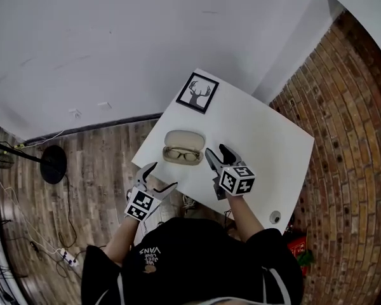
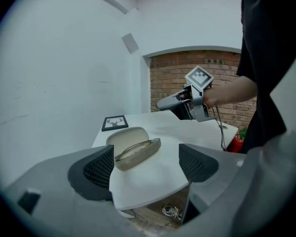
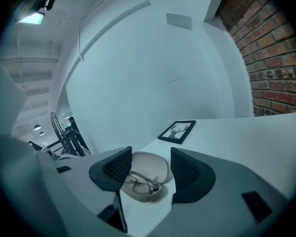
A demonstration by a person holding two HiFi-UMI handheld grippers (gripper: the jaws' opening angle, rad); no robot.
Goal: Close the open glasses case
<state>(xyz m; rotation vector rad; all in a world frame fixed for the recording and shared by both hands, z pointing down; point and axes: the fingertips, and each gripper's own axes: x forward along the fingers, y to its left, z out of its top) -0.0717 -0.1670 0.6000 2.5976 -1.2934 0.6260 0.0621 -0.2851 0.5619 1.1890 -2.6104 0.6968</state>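
**Open case on the table, both grippers empty**

Head view: a beige oval glasses case lies open near the front edge of a white square table, a pair of thin-framed glasses in its lower half. A black-framed deer picture sits at the far corner. The left gripper hangs just off the table's near edge. The right gripper is over the table, just beside the case's right end.

Left gripper view: the left gripper has its jaws spread wide with nothing held. The case lies ahead on the table, lid raised.

Right gripper view: the right gripper also stands wide open and holds nothing. The case shows in the gap beyond its jaws.
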